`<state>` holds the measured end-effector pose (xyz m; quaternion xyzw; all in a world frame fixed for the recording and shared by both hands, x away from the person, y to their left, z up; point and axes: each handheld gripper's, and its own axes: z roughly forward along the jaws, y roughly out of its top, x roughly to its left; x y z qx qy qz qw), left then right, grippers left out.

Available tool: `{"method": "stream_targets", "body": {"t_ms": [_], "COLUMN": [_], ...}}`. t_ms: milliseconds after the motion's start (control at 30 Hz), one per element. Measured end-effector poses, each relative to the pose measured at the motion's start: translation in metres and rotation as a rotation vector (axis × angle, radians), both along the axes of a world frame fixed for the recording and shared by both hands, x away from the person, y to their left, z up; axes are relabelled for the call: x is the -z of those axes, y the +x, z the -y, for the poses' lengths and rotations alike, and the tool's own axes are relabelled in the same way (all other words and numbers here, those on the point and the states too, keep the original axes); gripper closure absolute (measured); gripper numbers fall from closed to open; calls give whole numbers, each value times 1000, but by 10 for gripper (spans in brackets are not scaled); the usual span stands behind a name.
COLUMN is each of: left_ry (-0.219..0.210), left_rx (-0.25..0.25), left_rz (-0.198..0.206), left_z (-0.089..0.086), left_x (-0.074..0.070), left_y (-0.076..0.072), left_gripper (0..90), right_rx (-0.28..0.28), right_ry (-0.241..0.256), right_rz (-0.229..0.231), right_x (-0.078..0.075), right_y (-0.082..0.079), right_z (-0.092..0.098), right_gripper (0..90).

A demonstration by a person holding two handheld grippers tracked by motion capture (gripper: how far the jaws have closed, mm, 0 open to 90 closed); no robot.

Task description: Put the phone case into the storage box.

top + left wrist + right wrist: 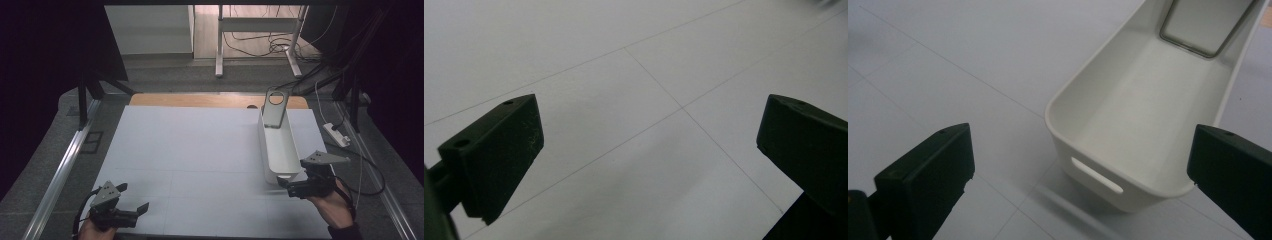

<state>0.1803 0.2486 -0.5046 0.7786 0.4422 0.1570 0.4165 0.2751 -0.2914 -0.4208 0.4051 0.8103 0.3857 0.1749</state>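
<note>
One white bin (280, 150) on white tabletop (200, 150); dark room around.

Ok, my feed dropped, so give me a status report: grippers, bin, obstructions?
Left gripper open, over bare mat. Right gripper open, at white bin near end, not touching. Flat grey piece leaning inside far end.

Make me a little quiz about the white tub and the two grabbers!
1. True or false: the tub lies on its side.
2. Which gripper is nearer the tub: A left, B right?
3. Fill in: a flat grey ___ leans at the tub's far end.

Key: 1 false, it stands upright. 2 B. 3 plate, with a round hole. Both grippers are open.
</note>
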Motion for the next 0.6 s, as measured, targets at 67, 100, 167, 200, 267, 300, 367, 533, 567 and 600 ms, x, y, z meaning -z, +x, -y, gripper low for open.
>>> {"method": "stream_targets", "body": {"t_ms": [67, 100, 167, 200, 267, 300, 367, 533, 567, 600], "left_ry": [3, 1, -3, -4, -1, 1, 0, 1, -1, -1], "left_rx": [-2, -2, -4, -6, -9, -9, -5, -4, -4, -5], "left_rz": [1, 0, -2, -2, 0, 1, 0, 3, 3, 3], "left_z": [0, 0, 0, 0, 0, 0, 0, 0, 0, 0], "left_x": [0, 0, 0, 0, 0, 0, 0, 0, 0, 0], "left_y": [0, 0, 0, 0, 0, 0, 0, 0, 0, 0], "left_gripper": [0, 0, 0, 0, 0, 0, 0, 0, 0, 0], "right_rx": [9, 12, 16, 18, 25, 26, 31, 46, 49, 59], "right_ry": [4, 5, 8, 7, 0, 1, 1, 13, 15, 15], "right_rz": [0, 4, 12, 14, 19, 17, 17, 18, 17, 17], "right_x": [1, 2, 2, 3, 4, 5, 6, 10, 11, 13], "right_y": [-3, -5, -10, -12, -16, -18, -21, -28, -29, -30], "right_z": [3, 4, 7, 7, 10, 10, 13, 21, 22, 24], "right_gripper": [0, 0, 0, 0, 0, 0, 0, 0, 0, 0]}}
